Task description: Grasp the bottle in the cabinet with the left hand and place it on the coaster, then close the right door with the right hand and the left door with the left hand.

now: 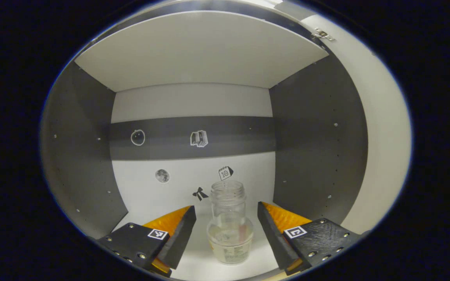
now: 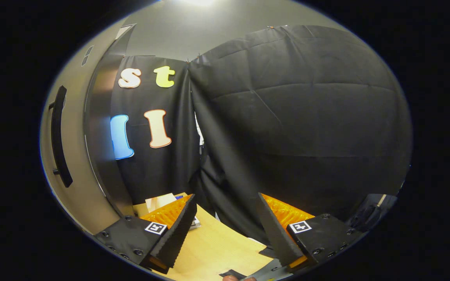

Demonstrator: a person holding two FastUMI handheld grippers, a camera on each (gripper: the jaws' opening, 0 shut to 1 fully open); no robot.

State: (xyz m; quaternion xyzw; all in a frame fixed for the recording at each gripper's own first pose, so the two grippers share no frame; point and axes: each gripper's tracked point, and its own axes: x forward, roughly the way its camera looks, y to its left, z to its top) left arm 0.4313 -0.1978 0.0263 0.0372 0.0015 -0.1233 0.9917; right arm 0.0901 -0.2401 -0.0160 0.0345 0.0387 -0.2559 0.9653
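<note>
cabinet [image 1: 193,50] interior: bottle [image 1: 229,228] between spread left hand-held gripper [image 1: 227,218] fingers.

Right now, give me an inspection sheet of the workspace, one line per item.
Surface: white cabinet shelf; wooden tabletop in the right gripper view.
Job's things: clear bottle upright, no cap, on the shelf; right door open, dark handle.
Clutter: papers and dark flat pieces on the tabletop.
Grippers: left hand-held gripper open, fingers either side of the bottle, not touching; right hand-held gripper open, empty.
Cables: nothing seen.
Surroundings: stickers on the cabinet back; black cloth wall.
</note>
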